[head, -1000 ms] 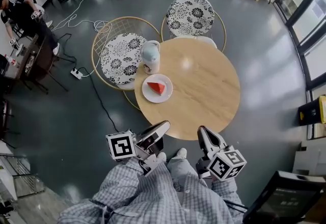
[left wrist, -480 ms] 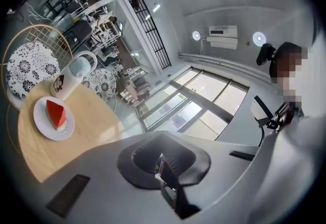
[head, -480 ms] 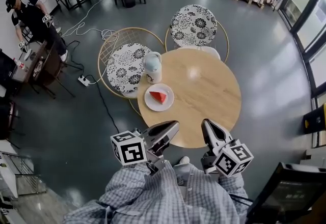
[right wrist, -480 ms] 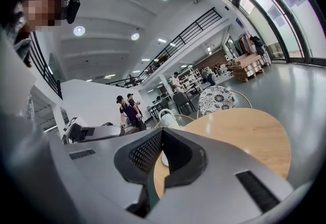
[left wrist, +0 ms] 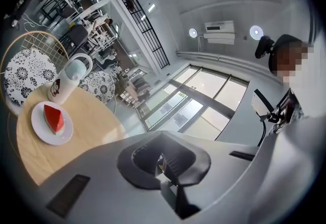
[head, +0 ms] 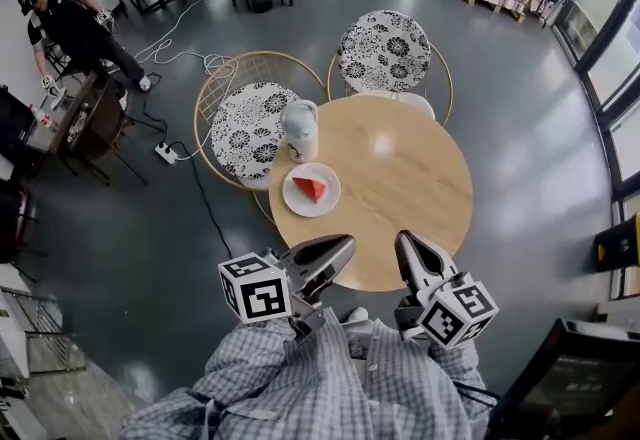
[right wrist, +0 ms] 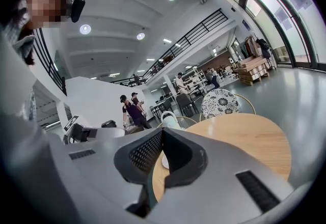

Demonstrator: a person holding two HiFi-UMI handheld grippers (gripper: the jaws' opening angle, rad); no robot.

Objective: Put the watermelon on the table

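Watermelon slice (head: pixel 310 190) sits on white plate (head: pixel 328 179), jug (head: pixel 300 131) prob. just beside.

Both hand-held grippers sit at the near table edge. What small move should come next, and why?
Probably open the left hand-held gripper and ease it toward the red watermelon wedge. The wedge lies on a round white plate at the left side of the round wooden table, nearer that gripper, whose jaws are shut and empty. The right hand-held gripper is shut too.
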